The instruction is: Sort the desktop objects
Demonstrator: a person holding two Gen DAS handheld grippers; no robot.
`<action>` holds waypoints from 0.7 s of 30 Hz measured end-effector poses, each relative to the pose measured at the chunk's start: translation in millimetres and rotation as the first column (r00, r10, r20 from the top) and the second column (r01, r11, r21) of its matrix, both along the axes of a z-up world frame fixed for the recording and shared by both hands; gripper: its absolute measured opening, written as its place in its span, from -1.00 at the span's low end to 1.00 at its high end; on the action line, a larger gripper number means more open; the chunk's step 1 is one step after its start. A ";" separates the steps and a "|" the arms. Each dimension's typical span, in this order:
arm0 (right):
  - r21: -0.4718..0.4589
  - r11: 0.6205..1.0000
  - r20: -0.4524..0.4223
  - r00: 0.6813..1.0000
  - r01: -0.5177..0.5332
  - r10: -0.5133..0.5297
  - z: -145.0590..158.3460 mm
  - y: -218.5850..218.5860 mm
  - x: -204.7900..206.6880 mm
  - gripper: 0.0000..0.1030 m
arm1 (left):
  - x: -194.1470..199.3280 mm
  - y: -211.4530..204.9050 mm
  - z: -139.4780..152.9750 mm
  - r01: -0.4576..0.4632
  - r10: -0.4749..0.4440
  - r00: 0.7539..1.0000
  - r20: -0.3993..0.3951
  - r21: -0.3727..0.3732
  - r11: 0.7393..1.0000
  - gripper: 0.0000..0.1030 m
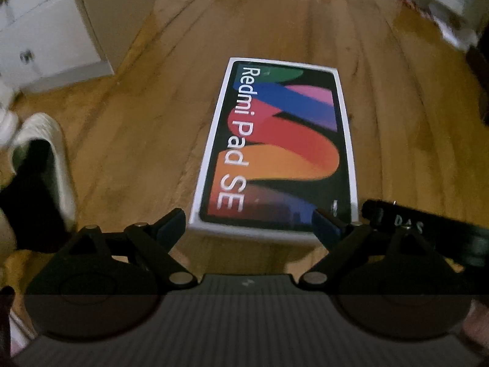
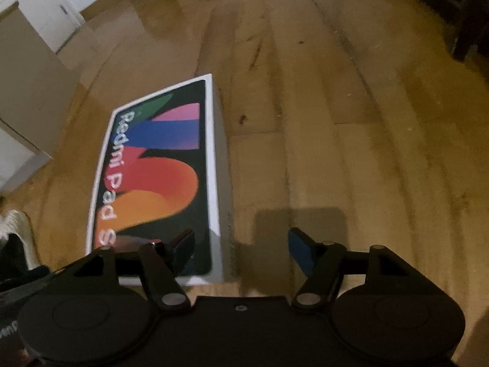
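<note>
Wooden floorboards [image 1: 128,140] carry the Redmi Pad SE box [image 1: 275,143], lying flat, print up, its long side running from six toward twelve o'clock. At nine o'clock in the left view sits a white shoe [image 1: 45,159]. The left gripper [image 1: 249,223] is spread wide and empty, straddling the box's near short edge. The right gripper [image 2: 241,244] is likewise wide and empty, with the box at ten o'clock and one finger over its near corner. A clean lift probably wants both claws closing squarely on opposite edges, kept level.
</note>
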State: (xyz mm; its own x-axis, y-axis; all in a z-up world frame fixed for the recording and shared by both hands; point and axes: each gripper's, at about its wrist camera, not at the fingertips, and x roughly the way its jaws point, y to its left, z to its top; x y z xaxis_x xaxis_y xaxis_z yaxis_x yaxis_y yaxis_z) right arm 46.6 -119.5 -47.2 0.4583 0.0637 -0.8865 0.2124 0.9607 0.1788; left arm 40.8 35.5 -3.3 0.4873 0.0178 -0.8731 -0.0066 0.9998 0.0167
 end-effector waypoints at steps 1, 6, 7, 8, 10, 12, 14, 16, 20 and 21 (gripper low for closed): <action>-0.016 1.000 -0.005 1.000 0.009 -0.009 0.4 0.3 -4.0 0.45 | -4.2 -4.3 1.7 0.015 -0.015 1.000 0.008 0.033 0.999 0.75; -0.059 0.997 -0.033 0.998 0.053 -0.055 3.5 0.6 -20.5 0.44 | -21.7 -18.7 11.2 0.054 -0.062 0.997 0.045 0.158 0.986 0.75; -0.077 0.996 -0.037 0.998 0.051 -0.054 5.2 1.8 -24.1 0.44 | -26.1 -20.6 12.7 0.057 -0.067 0.996 0.051 0.175 0.983 0.75; -0.104 0.994 -0.039 0.998 0.041 -0.046 7.4 4.7 -30.0 0.44 | -31.5 -21.9 13.4 0.073 -0.086 0.995 0.054 0.194 0.978 0.75; -0.175 0.984 -0.034 0.999 0.019 -0.025 11.6 13.1 -45.2 0.44 | -42.5 -24.6 14.5 0.107 -0.124 0.991 0.059 0.232 0.967 0.75; -0.233 0.972 -0.011 1.000 0.016 -0.019 14.8 19.9 -57.0 0.44 | -45.1 -24.6 14.3 0.093 -0.112 0.992 0.064 0.254 0.963 0.75; -0.233 0.973 0.004 1.000 0.010 -0.009 16.4 21.8 -63.3 0.44 | -47.7 -22.4 16.7 0.069 -0.093 0.992 0.087 0.252 0.965 0.75; -0.212 0.977 0.019 1.000 0.020 -0.016 18.4 20.6 -69.4 0.44 | -49.9 -19.5 19.5 0.057 -0.086 0.990 0.115 0.236 0.970 0.75; -0.186 0.982 0.039 0.999 0.040 -0.033 18.5 17.2 -77.0 0.50 | -51.1 -21.3 19.5 0.075 -0.101 0.984 0.149 0.174 0.982 0.75; -0.176 0.984 0.039 0.999 0.032 -0.025 17.8 17.7 -77.7 0.53 | -53.1 -22.9 18.7 0.086 -0.107 0.982 0.153 0.137 0.987 0.75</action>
State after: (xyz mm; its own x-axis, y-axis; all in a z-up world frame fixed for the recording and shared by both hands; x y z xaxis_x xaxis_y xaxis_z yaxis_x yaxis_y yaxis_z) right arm -31.1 -101.9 -29.5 0.4898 -0.1059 -0.8654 0.2364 0.9715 0.0149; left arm -12.3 12.7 15.3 0.6250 0.0712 -0.7774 0.0772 0.9853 0.1523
